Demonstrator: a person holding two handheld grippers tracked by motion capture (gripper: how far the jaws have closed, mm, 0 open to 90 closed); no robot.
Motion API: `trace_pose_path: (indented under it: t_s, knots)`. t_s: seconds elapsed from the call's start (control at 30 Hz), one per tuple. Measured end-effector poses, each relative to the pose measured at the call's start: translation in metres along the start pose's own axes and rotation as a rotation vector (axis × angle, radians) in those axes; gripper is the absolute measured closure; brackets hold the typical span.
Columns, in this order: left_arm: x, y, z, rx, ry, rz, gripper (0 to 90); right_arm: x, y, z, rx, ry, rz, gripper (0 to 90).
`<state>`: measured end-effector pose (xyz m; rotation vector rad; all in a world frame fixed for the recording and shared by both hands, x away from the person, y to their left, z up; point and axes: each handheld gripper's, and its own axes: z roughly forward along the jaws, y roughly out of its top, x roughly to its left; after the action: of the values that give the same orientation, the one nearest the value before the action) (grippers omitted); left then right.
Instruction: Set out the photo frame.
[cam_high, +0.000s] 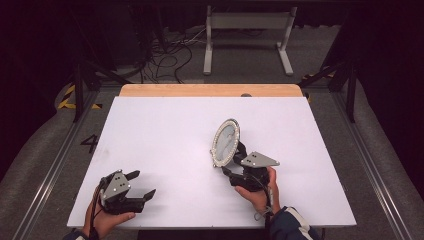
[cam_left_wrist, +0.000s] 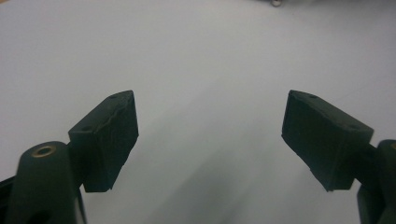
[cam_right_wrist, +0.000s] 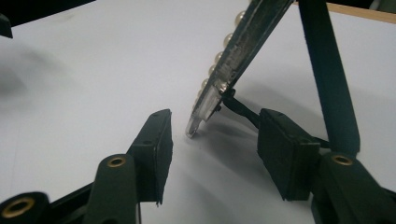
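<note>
The mirror (cam_high: 226, 141) stands tilted on the surface (cam_high: 165, 130); the right tool (cam_high: 235, 162) sits just before the mirror, the left tool (cam_high: 142, 185) well left of it.

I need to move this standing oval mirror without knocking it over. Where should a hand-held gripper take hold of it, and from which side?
Probably the lower rim of the mirror, from the person's side, where the right hand-held gripper already sits with open jaws either side of that edge. The frame is thin and seen edge-on there, so it fits between the pads; its black stand props the back, blocking that side.
</note>
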<state>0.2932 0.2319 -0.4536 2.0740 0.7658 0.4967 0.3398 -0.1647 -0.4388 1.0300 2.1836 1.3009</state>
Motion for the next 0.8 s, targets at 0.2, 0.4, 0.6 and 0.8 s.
trace_pose_path:
  t_s: [0.2,0.4,0.6,0.8]
  knots:
    - [-0.003,-0.004,0.002,0.034,-0.003,0.011,18.3,0.000,0.001,0.021,0.014,-0.003,0.044,46.5]
    - [-0.002,-0.007,0.002,0.045,0.000,0.003,18.2,-0.002,-0.001,0.036,0.021,-0.015,0.099,47.8]
    - [-0.003,-0.008,0.003,0.055,-0.002,0.008,18.1,-0.002,0.001,0.038,-0.013,-0.034,0.104,52.5]
    - [-0.003,-0.008,0.004,0.057,0.000,0.009,18.0,0.001,0.003,0.032,-0.067,-0.042,0.088,58.2]
